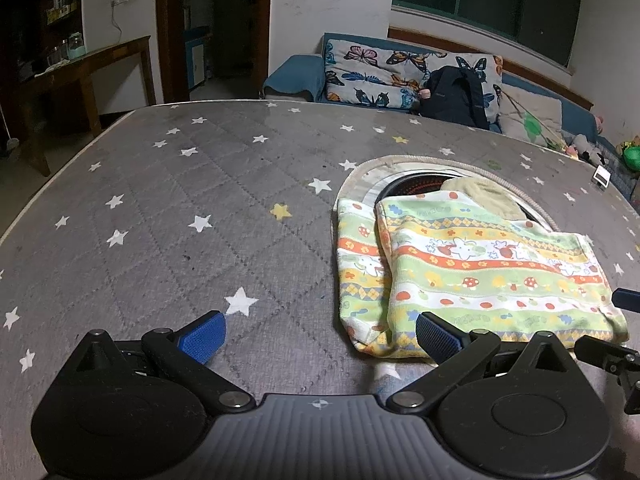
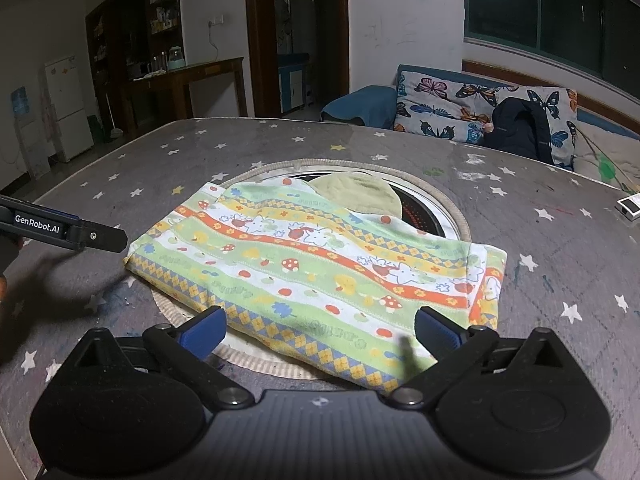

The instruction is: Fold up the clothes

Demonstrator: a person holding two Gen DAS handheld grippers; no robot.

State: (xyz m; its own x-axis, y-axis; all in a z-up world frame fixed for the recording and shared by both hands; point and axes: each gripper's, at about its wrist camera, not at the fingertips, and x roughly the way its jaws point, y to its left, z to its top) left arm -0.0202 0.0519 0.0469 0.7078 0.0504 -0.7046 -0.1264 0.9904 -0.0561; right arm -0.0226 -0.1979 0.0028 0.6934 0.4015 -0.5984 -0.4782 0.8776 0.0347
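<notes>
The folded patterned garment (image 2: pixel 320 268) lay over the round inset (image 2: pixel 452 216) in the star-print table cover (image 1: pixel 160 220), both the left gripper (image 1: pixel 320 334) and right gripper (image 2: pixel 320 330) with jaws apart and empty, so a clean next fold likely needed matched pinches on its near corners.

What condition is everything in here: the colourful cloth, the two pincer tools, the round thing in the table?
patterned cloth: folded flat, lying over the round inset.
pale green cloth: partly tucked beneath the patterned one.
round inset: mostly covered.
left gripper: open, empty.
right gripper: open, empty, at the cloth's near edge.
</notes>
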